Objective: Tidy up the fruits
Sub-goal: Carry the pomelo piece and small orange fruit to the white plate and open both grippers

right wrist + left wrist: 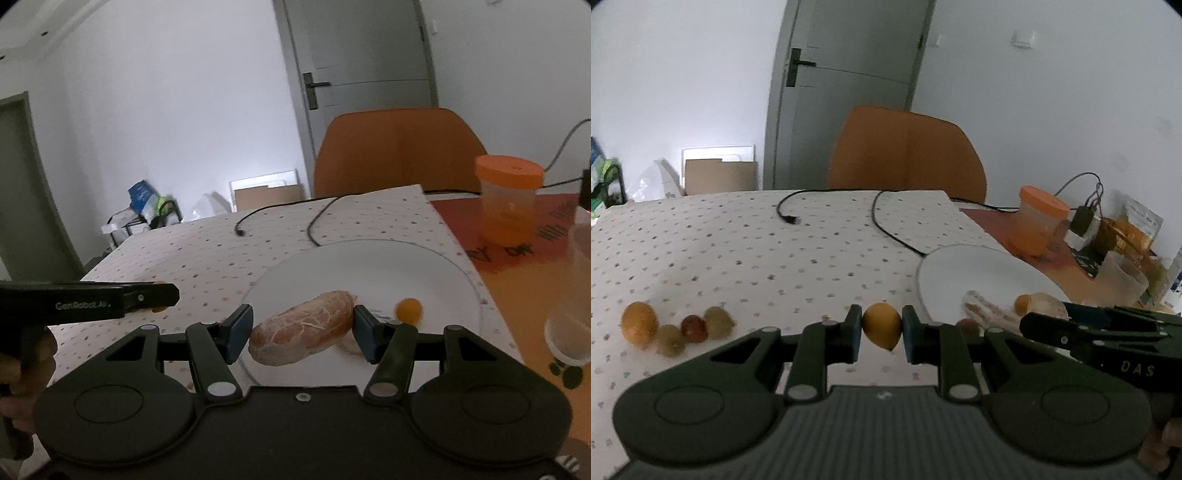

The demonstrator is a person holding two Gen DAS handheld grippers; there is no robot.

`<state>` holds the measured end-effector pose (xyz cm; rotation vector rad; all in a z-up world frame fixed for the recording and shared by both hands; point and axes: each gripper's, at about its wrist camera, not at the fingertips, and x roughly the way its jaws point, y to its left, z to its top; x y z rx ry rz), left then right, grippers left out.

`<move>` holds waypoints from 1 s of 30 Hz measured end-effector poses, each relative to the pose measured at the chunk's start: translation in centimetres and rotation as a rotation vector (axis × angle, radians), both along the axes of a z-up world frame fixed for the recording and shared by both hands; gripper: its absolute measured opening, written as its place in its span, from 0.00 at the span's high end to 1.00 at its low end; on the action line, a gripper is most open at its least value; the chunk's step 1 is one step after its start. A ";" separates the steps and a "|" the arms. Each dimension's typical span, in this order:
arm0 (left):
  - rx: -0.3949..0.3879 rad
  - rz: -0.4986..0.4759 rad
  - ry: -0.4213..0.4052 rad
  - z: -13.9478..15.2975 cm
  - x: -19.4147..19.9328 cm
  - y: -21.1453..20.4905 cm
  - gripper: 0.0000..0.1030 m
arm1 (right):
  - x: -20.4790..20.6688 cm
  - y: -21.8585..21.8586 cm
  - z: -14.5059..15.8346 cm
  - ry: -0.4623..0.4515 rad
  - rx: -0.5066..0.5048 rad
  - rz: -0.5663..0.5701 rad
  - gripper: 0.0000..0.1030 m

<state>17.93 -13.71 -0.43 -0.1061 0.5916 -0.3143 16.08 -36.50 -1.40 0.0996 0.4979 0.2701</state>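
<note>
The left gripper [882, 329] pinches a yellow lemon [881, 325] above the dotted tablecloth [738, 251], just beside the white plate's [369, 266] left rim. The right gripper [302, 334] is spread around a peeled citrus fruit [301, 332] on that plate, near a small orange fruit [408, 310].

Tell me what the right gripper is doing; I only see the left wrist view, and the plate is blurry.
Observer: The right gripper has its fingers either side of a peeled orange fruit over the white plate; I cannot tell whether it grips.
Operator: Is my left gripper over the plate yet?
Observer: No. The left gripper appears over the dotted cloth, left of the plate's rim.
</note>
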 end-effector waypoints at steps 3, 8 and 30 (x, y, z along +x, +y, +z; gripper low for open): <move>0.008 -0.021 0.000 0.0 0.2 -1.2 0.79 | -0.3 -1.2 -0.2 0.001 0.009 -0.026 0.45; 0.022 -0.058 0.001 -0.1 0.6 -3.3 0.79 | -0.7 -3.2 -0.4 0.001 0.025 -0.064 0.45; 0.053 -0.121 -0.003 0.0 1.0 -7.2 0.67 | -1.6 -6.3 -0.9 0.005 0.099 -0.097 0.25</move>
